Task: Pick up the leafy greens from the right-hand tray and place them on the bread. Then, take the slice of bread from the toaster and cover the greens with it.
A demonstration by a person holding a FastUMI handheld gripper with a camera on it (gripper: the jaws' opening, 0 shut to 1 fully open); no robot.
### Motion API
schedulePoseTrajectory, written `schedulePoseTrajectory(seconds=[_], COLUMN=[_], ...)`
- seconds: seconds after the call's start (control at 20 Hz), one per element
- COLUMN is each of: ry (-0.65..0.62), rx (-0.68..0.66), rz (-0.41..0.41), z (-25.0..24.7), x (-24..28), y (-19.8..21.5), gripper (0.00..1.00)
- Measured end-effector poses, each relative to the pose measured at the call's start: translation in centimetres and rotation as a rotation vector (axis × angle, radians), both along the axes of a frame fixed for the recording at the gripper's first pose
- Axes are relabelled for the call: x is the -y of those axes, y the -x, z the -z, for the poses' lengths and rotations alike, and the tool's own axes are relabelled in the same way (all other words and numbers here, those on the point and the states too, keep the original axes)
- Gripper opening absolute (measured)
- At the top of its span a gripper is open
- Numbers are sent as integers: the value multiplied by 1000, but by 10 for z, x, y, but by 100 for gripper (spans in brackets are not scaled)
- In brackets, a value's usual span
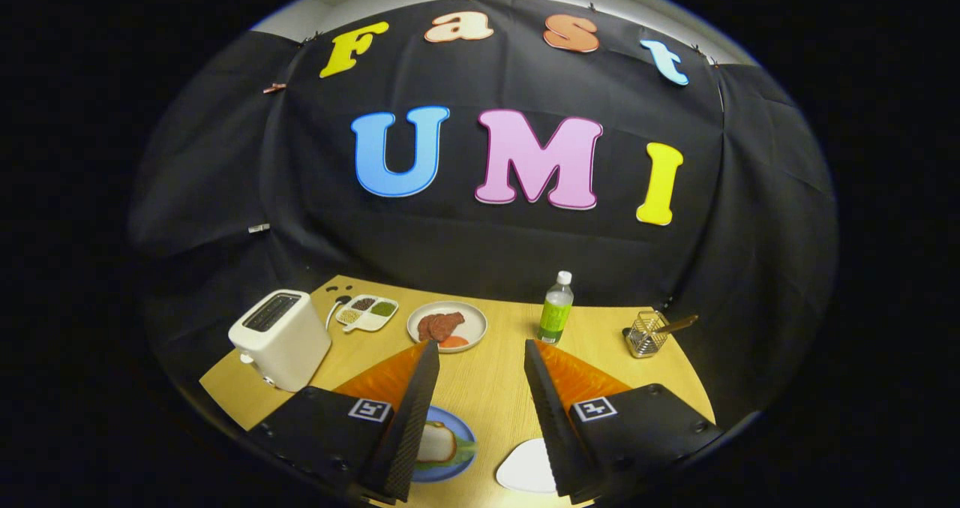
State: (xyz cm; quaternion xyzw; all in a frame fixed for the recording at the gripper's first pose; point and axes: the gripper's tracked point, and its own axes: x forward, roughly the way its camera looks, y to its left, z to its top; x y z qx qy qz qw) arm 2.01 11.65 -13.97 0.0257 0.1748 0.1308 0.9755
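My gripper point(481, 347) hangs open well above the wooden table point(495, 388), with nothing between its fingers. Beside the left finger point(411, 418) lies a blue plate point(463, 431) holding a slice of bread point(437, 442). A green patch point(459, 457) shows at the bread's edge. By the right finger point(551, 410) lies a white tray point(525, 467), partly hidden by that finger; the part I see is bare. The white toaster point(281, 337) stands at the table's left, beyond the left finger. Its dark top slot faces up, and I cannot tell what is in it.
Beyond the fingers sit a white plate of reddish meat point(446, 326), a small divided dish of condiments point(367, 313), a green bottle point(556, 309) and a wire cup with a utensil point(646, 333). Bare wood lies between the fingers.
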Motion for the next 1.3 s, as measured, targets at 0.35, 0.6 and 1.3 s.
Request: schedulePoseTrajectory(seconds=[0.35, 0.6, 1.3], ry=[-8, -2, 11], rx=[114, 159, 168], rz=[37, 54, 32], z=[-54, -66, -66], x=[18, 25, 22], y=[22, 29, 23], gripper=[77, 84, 98])
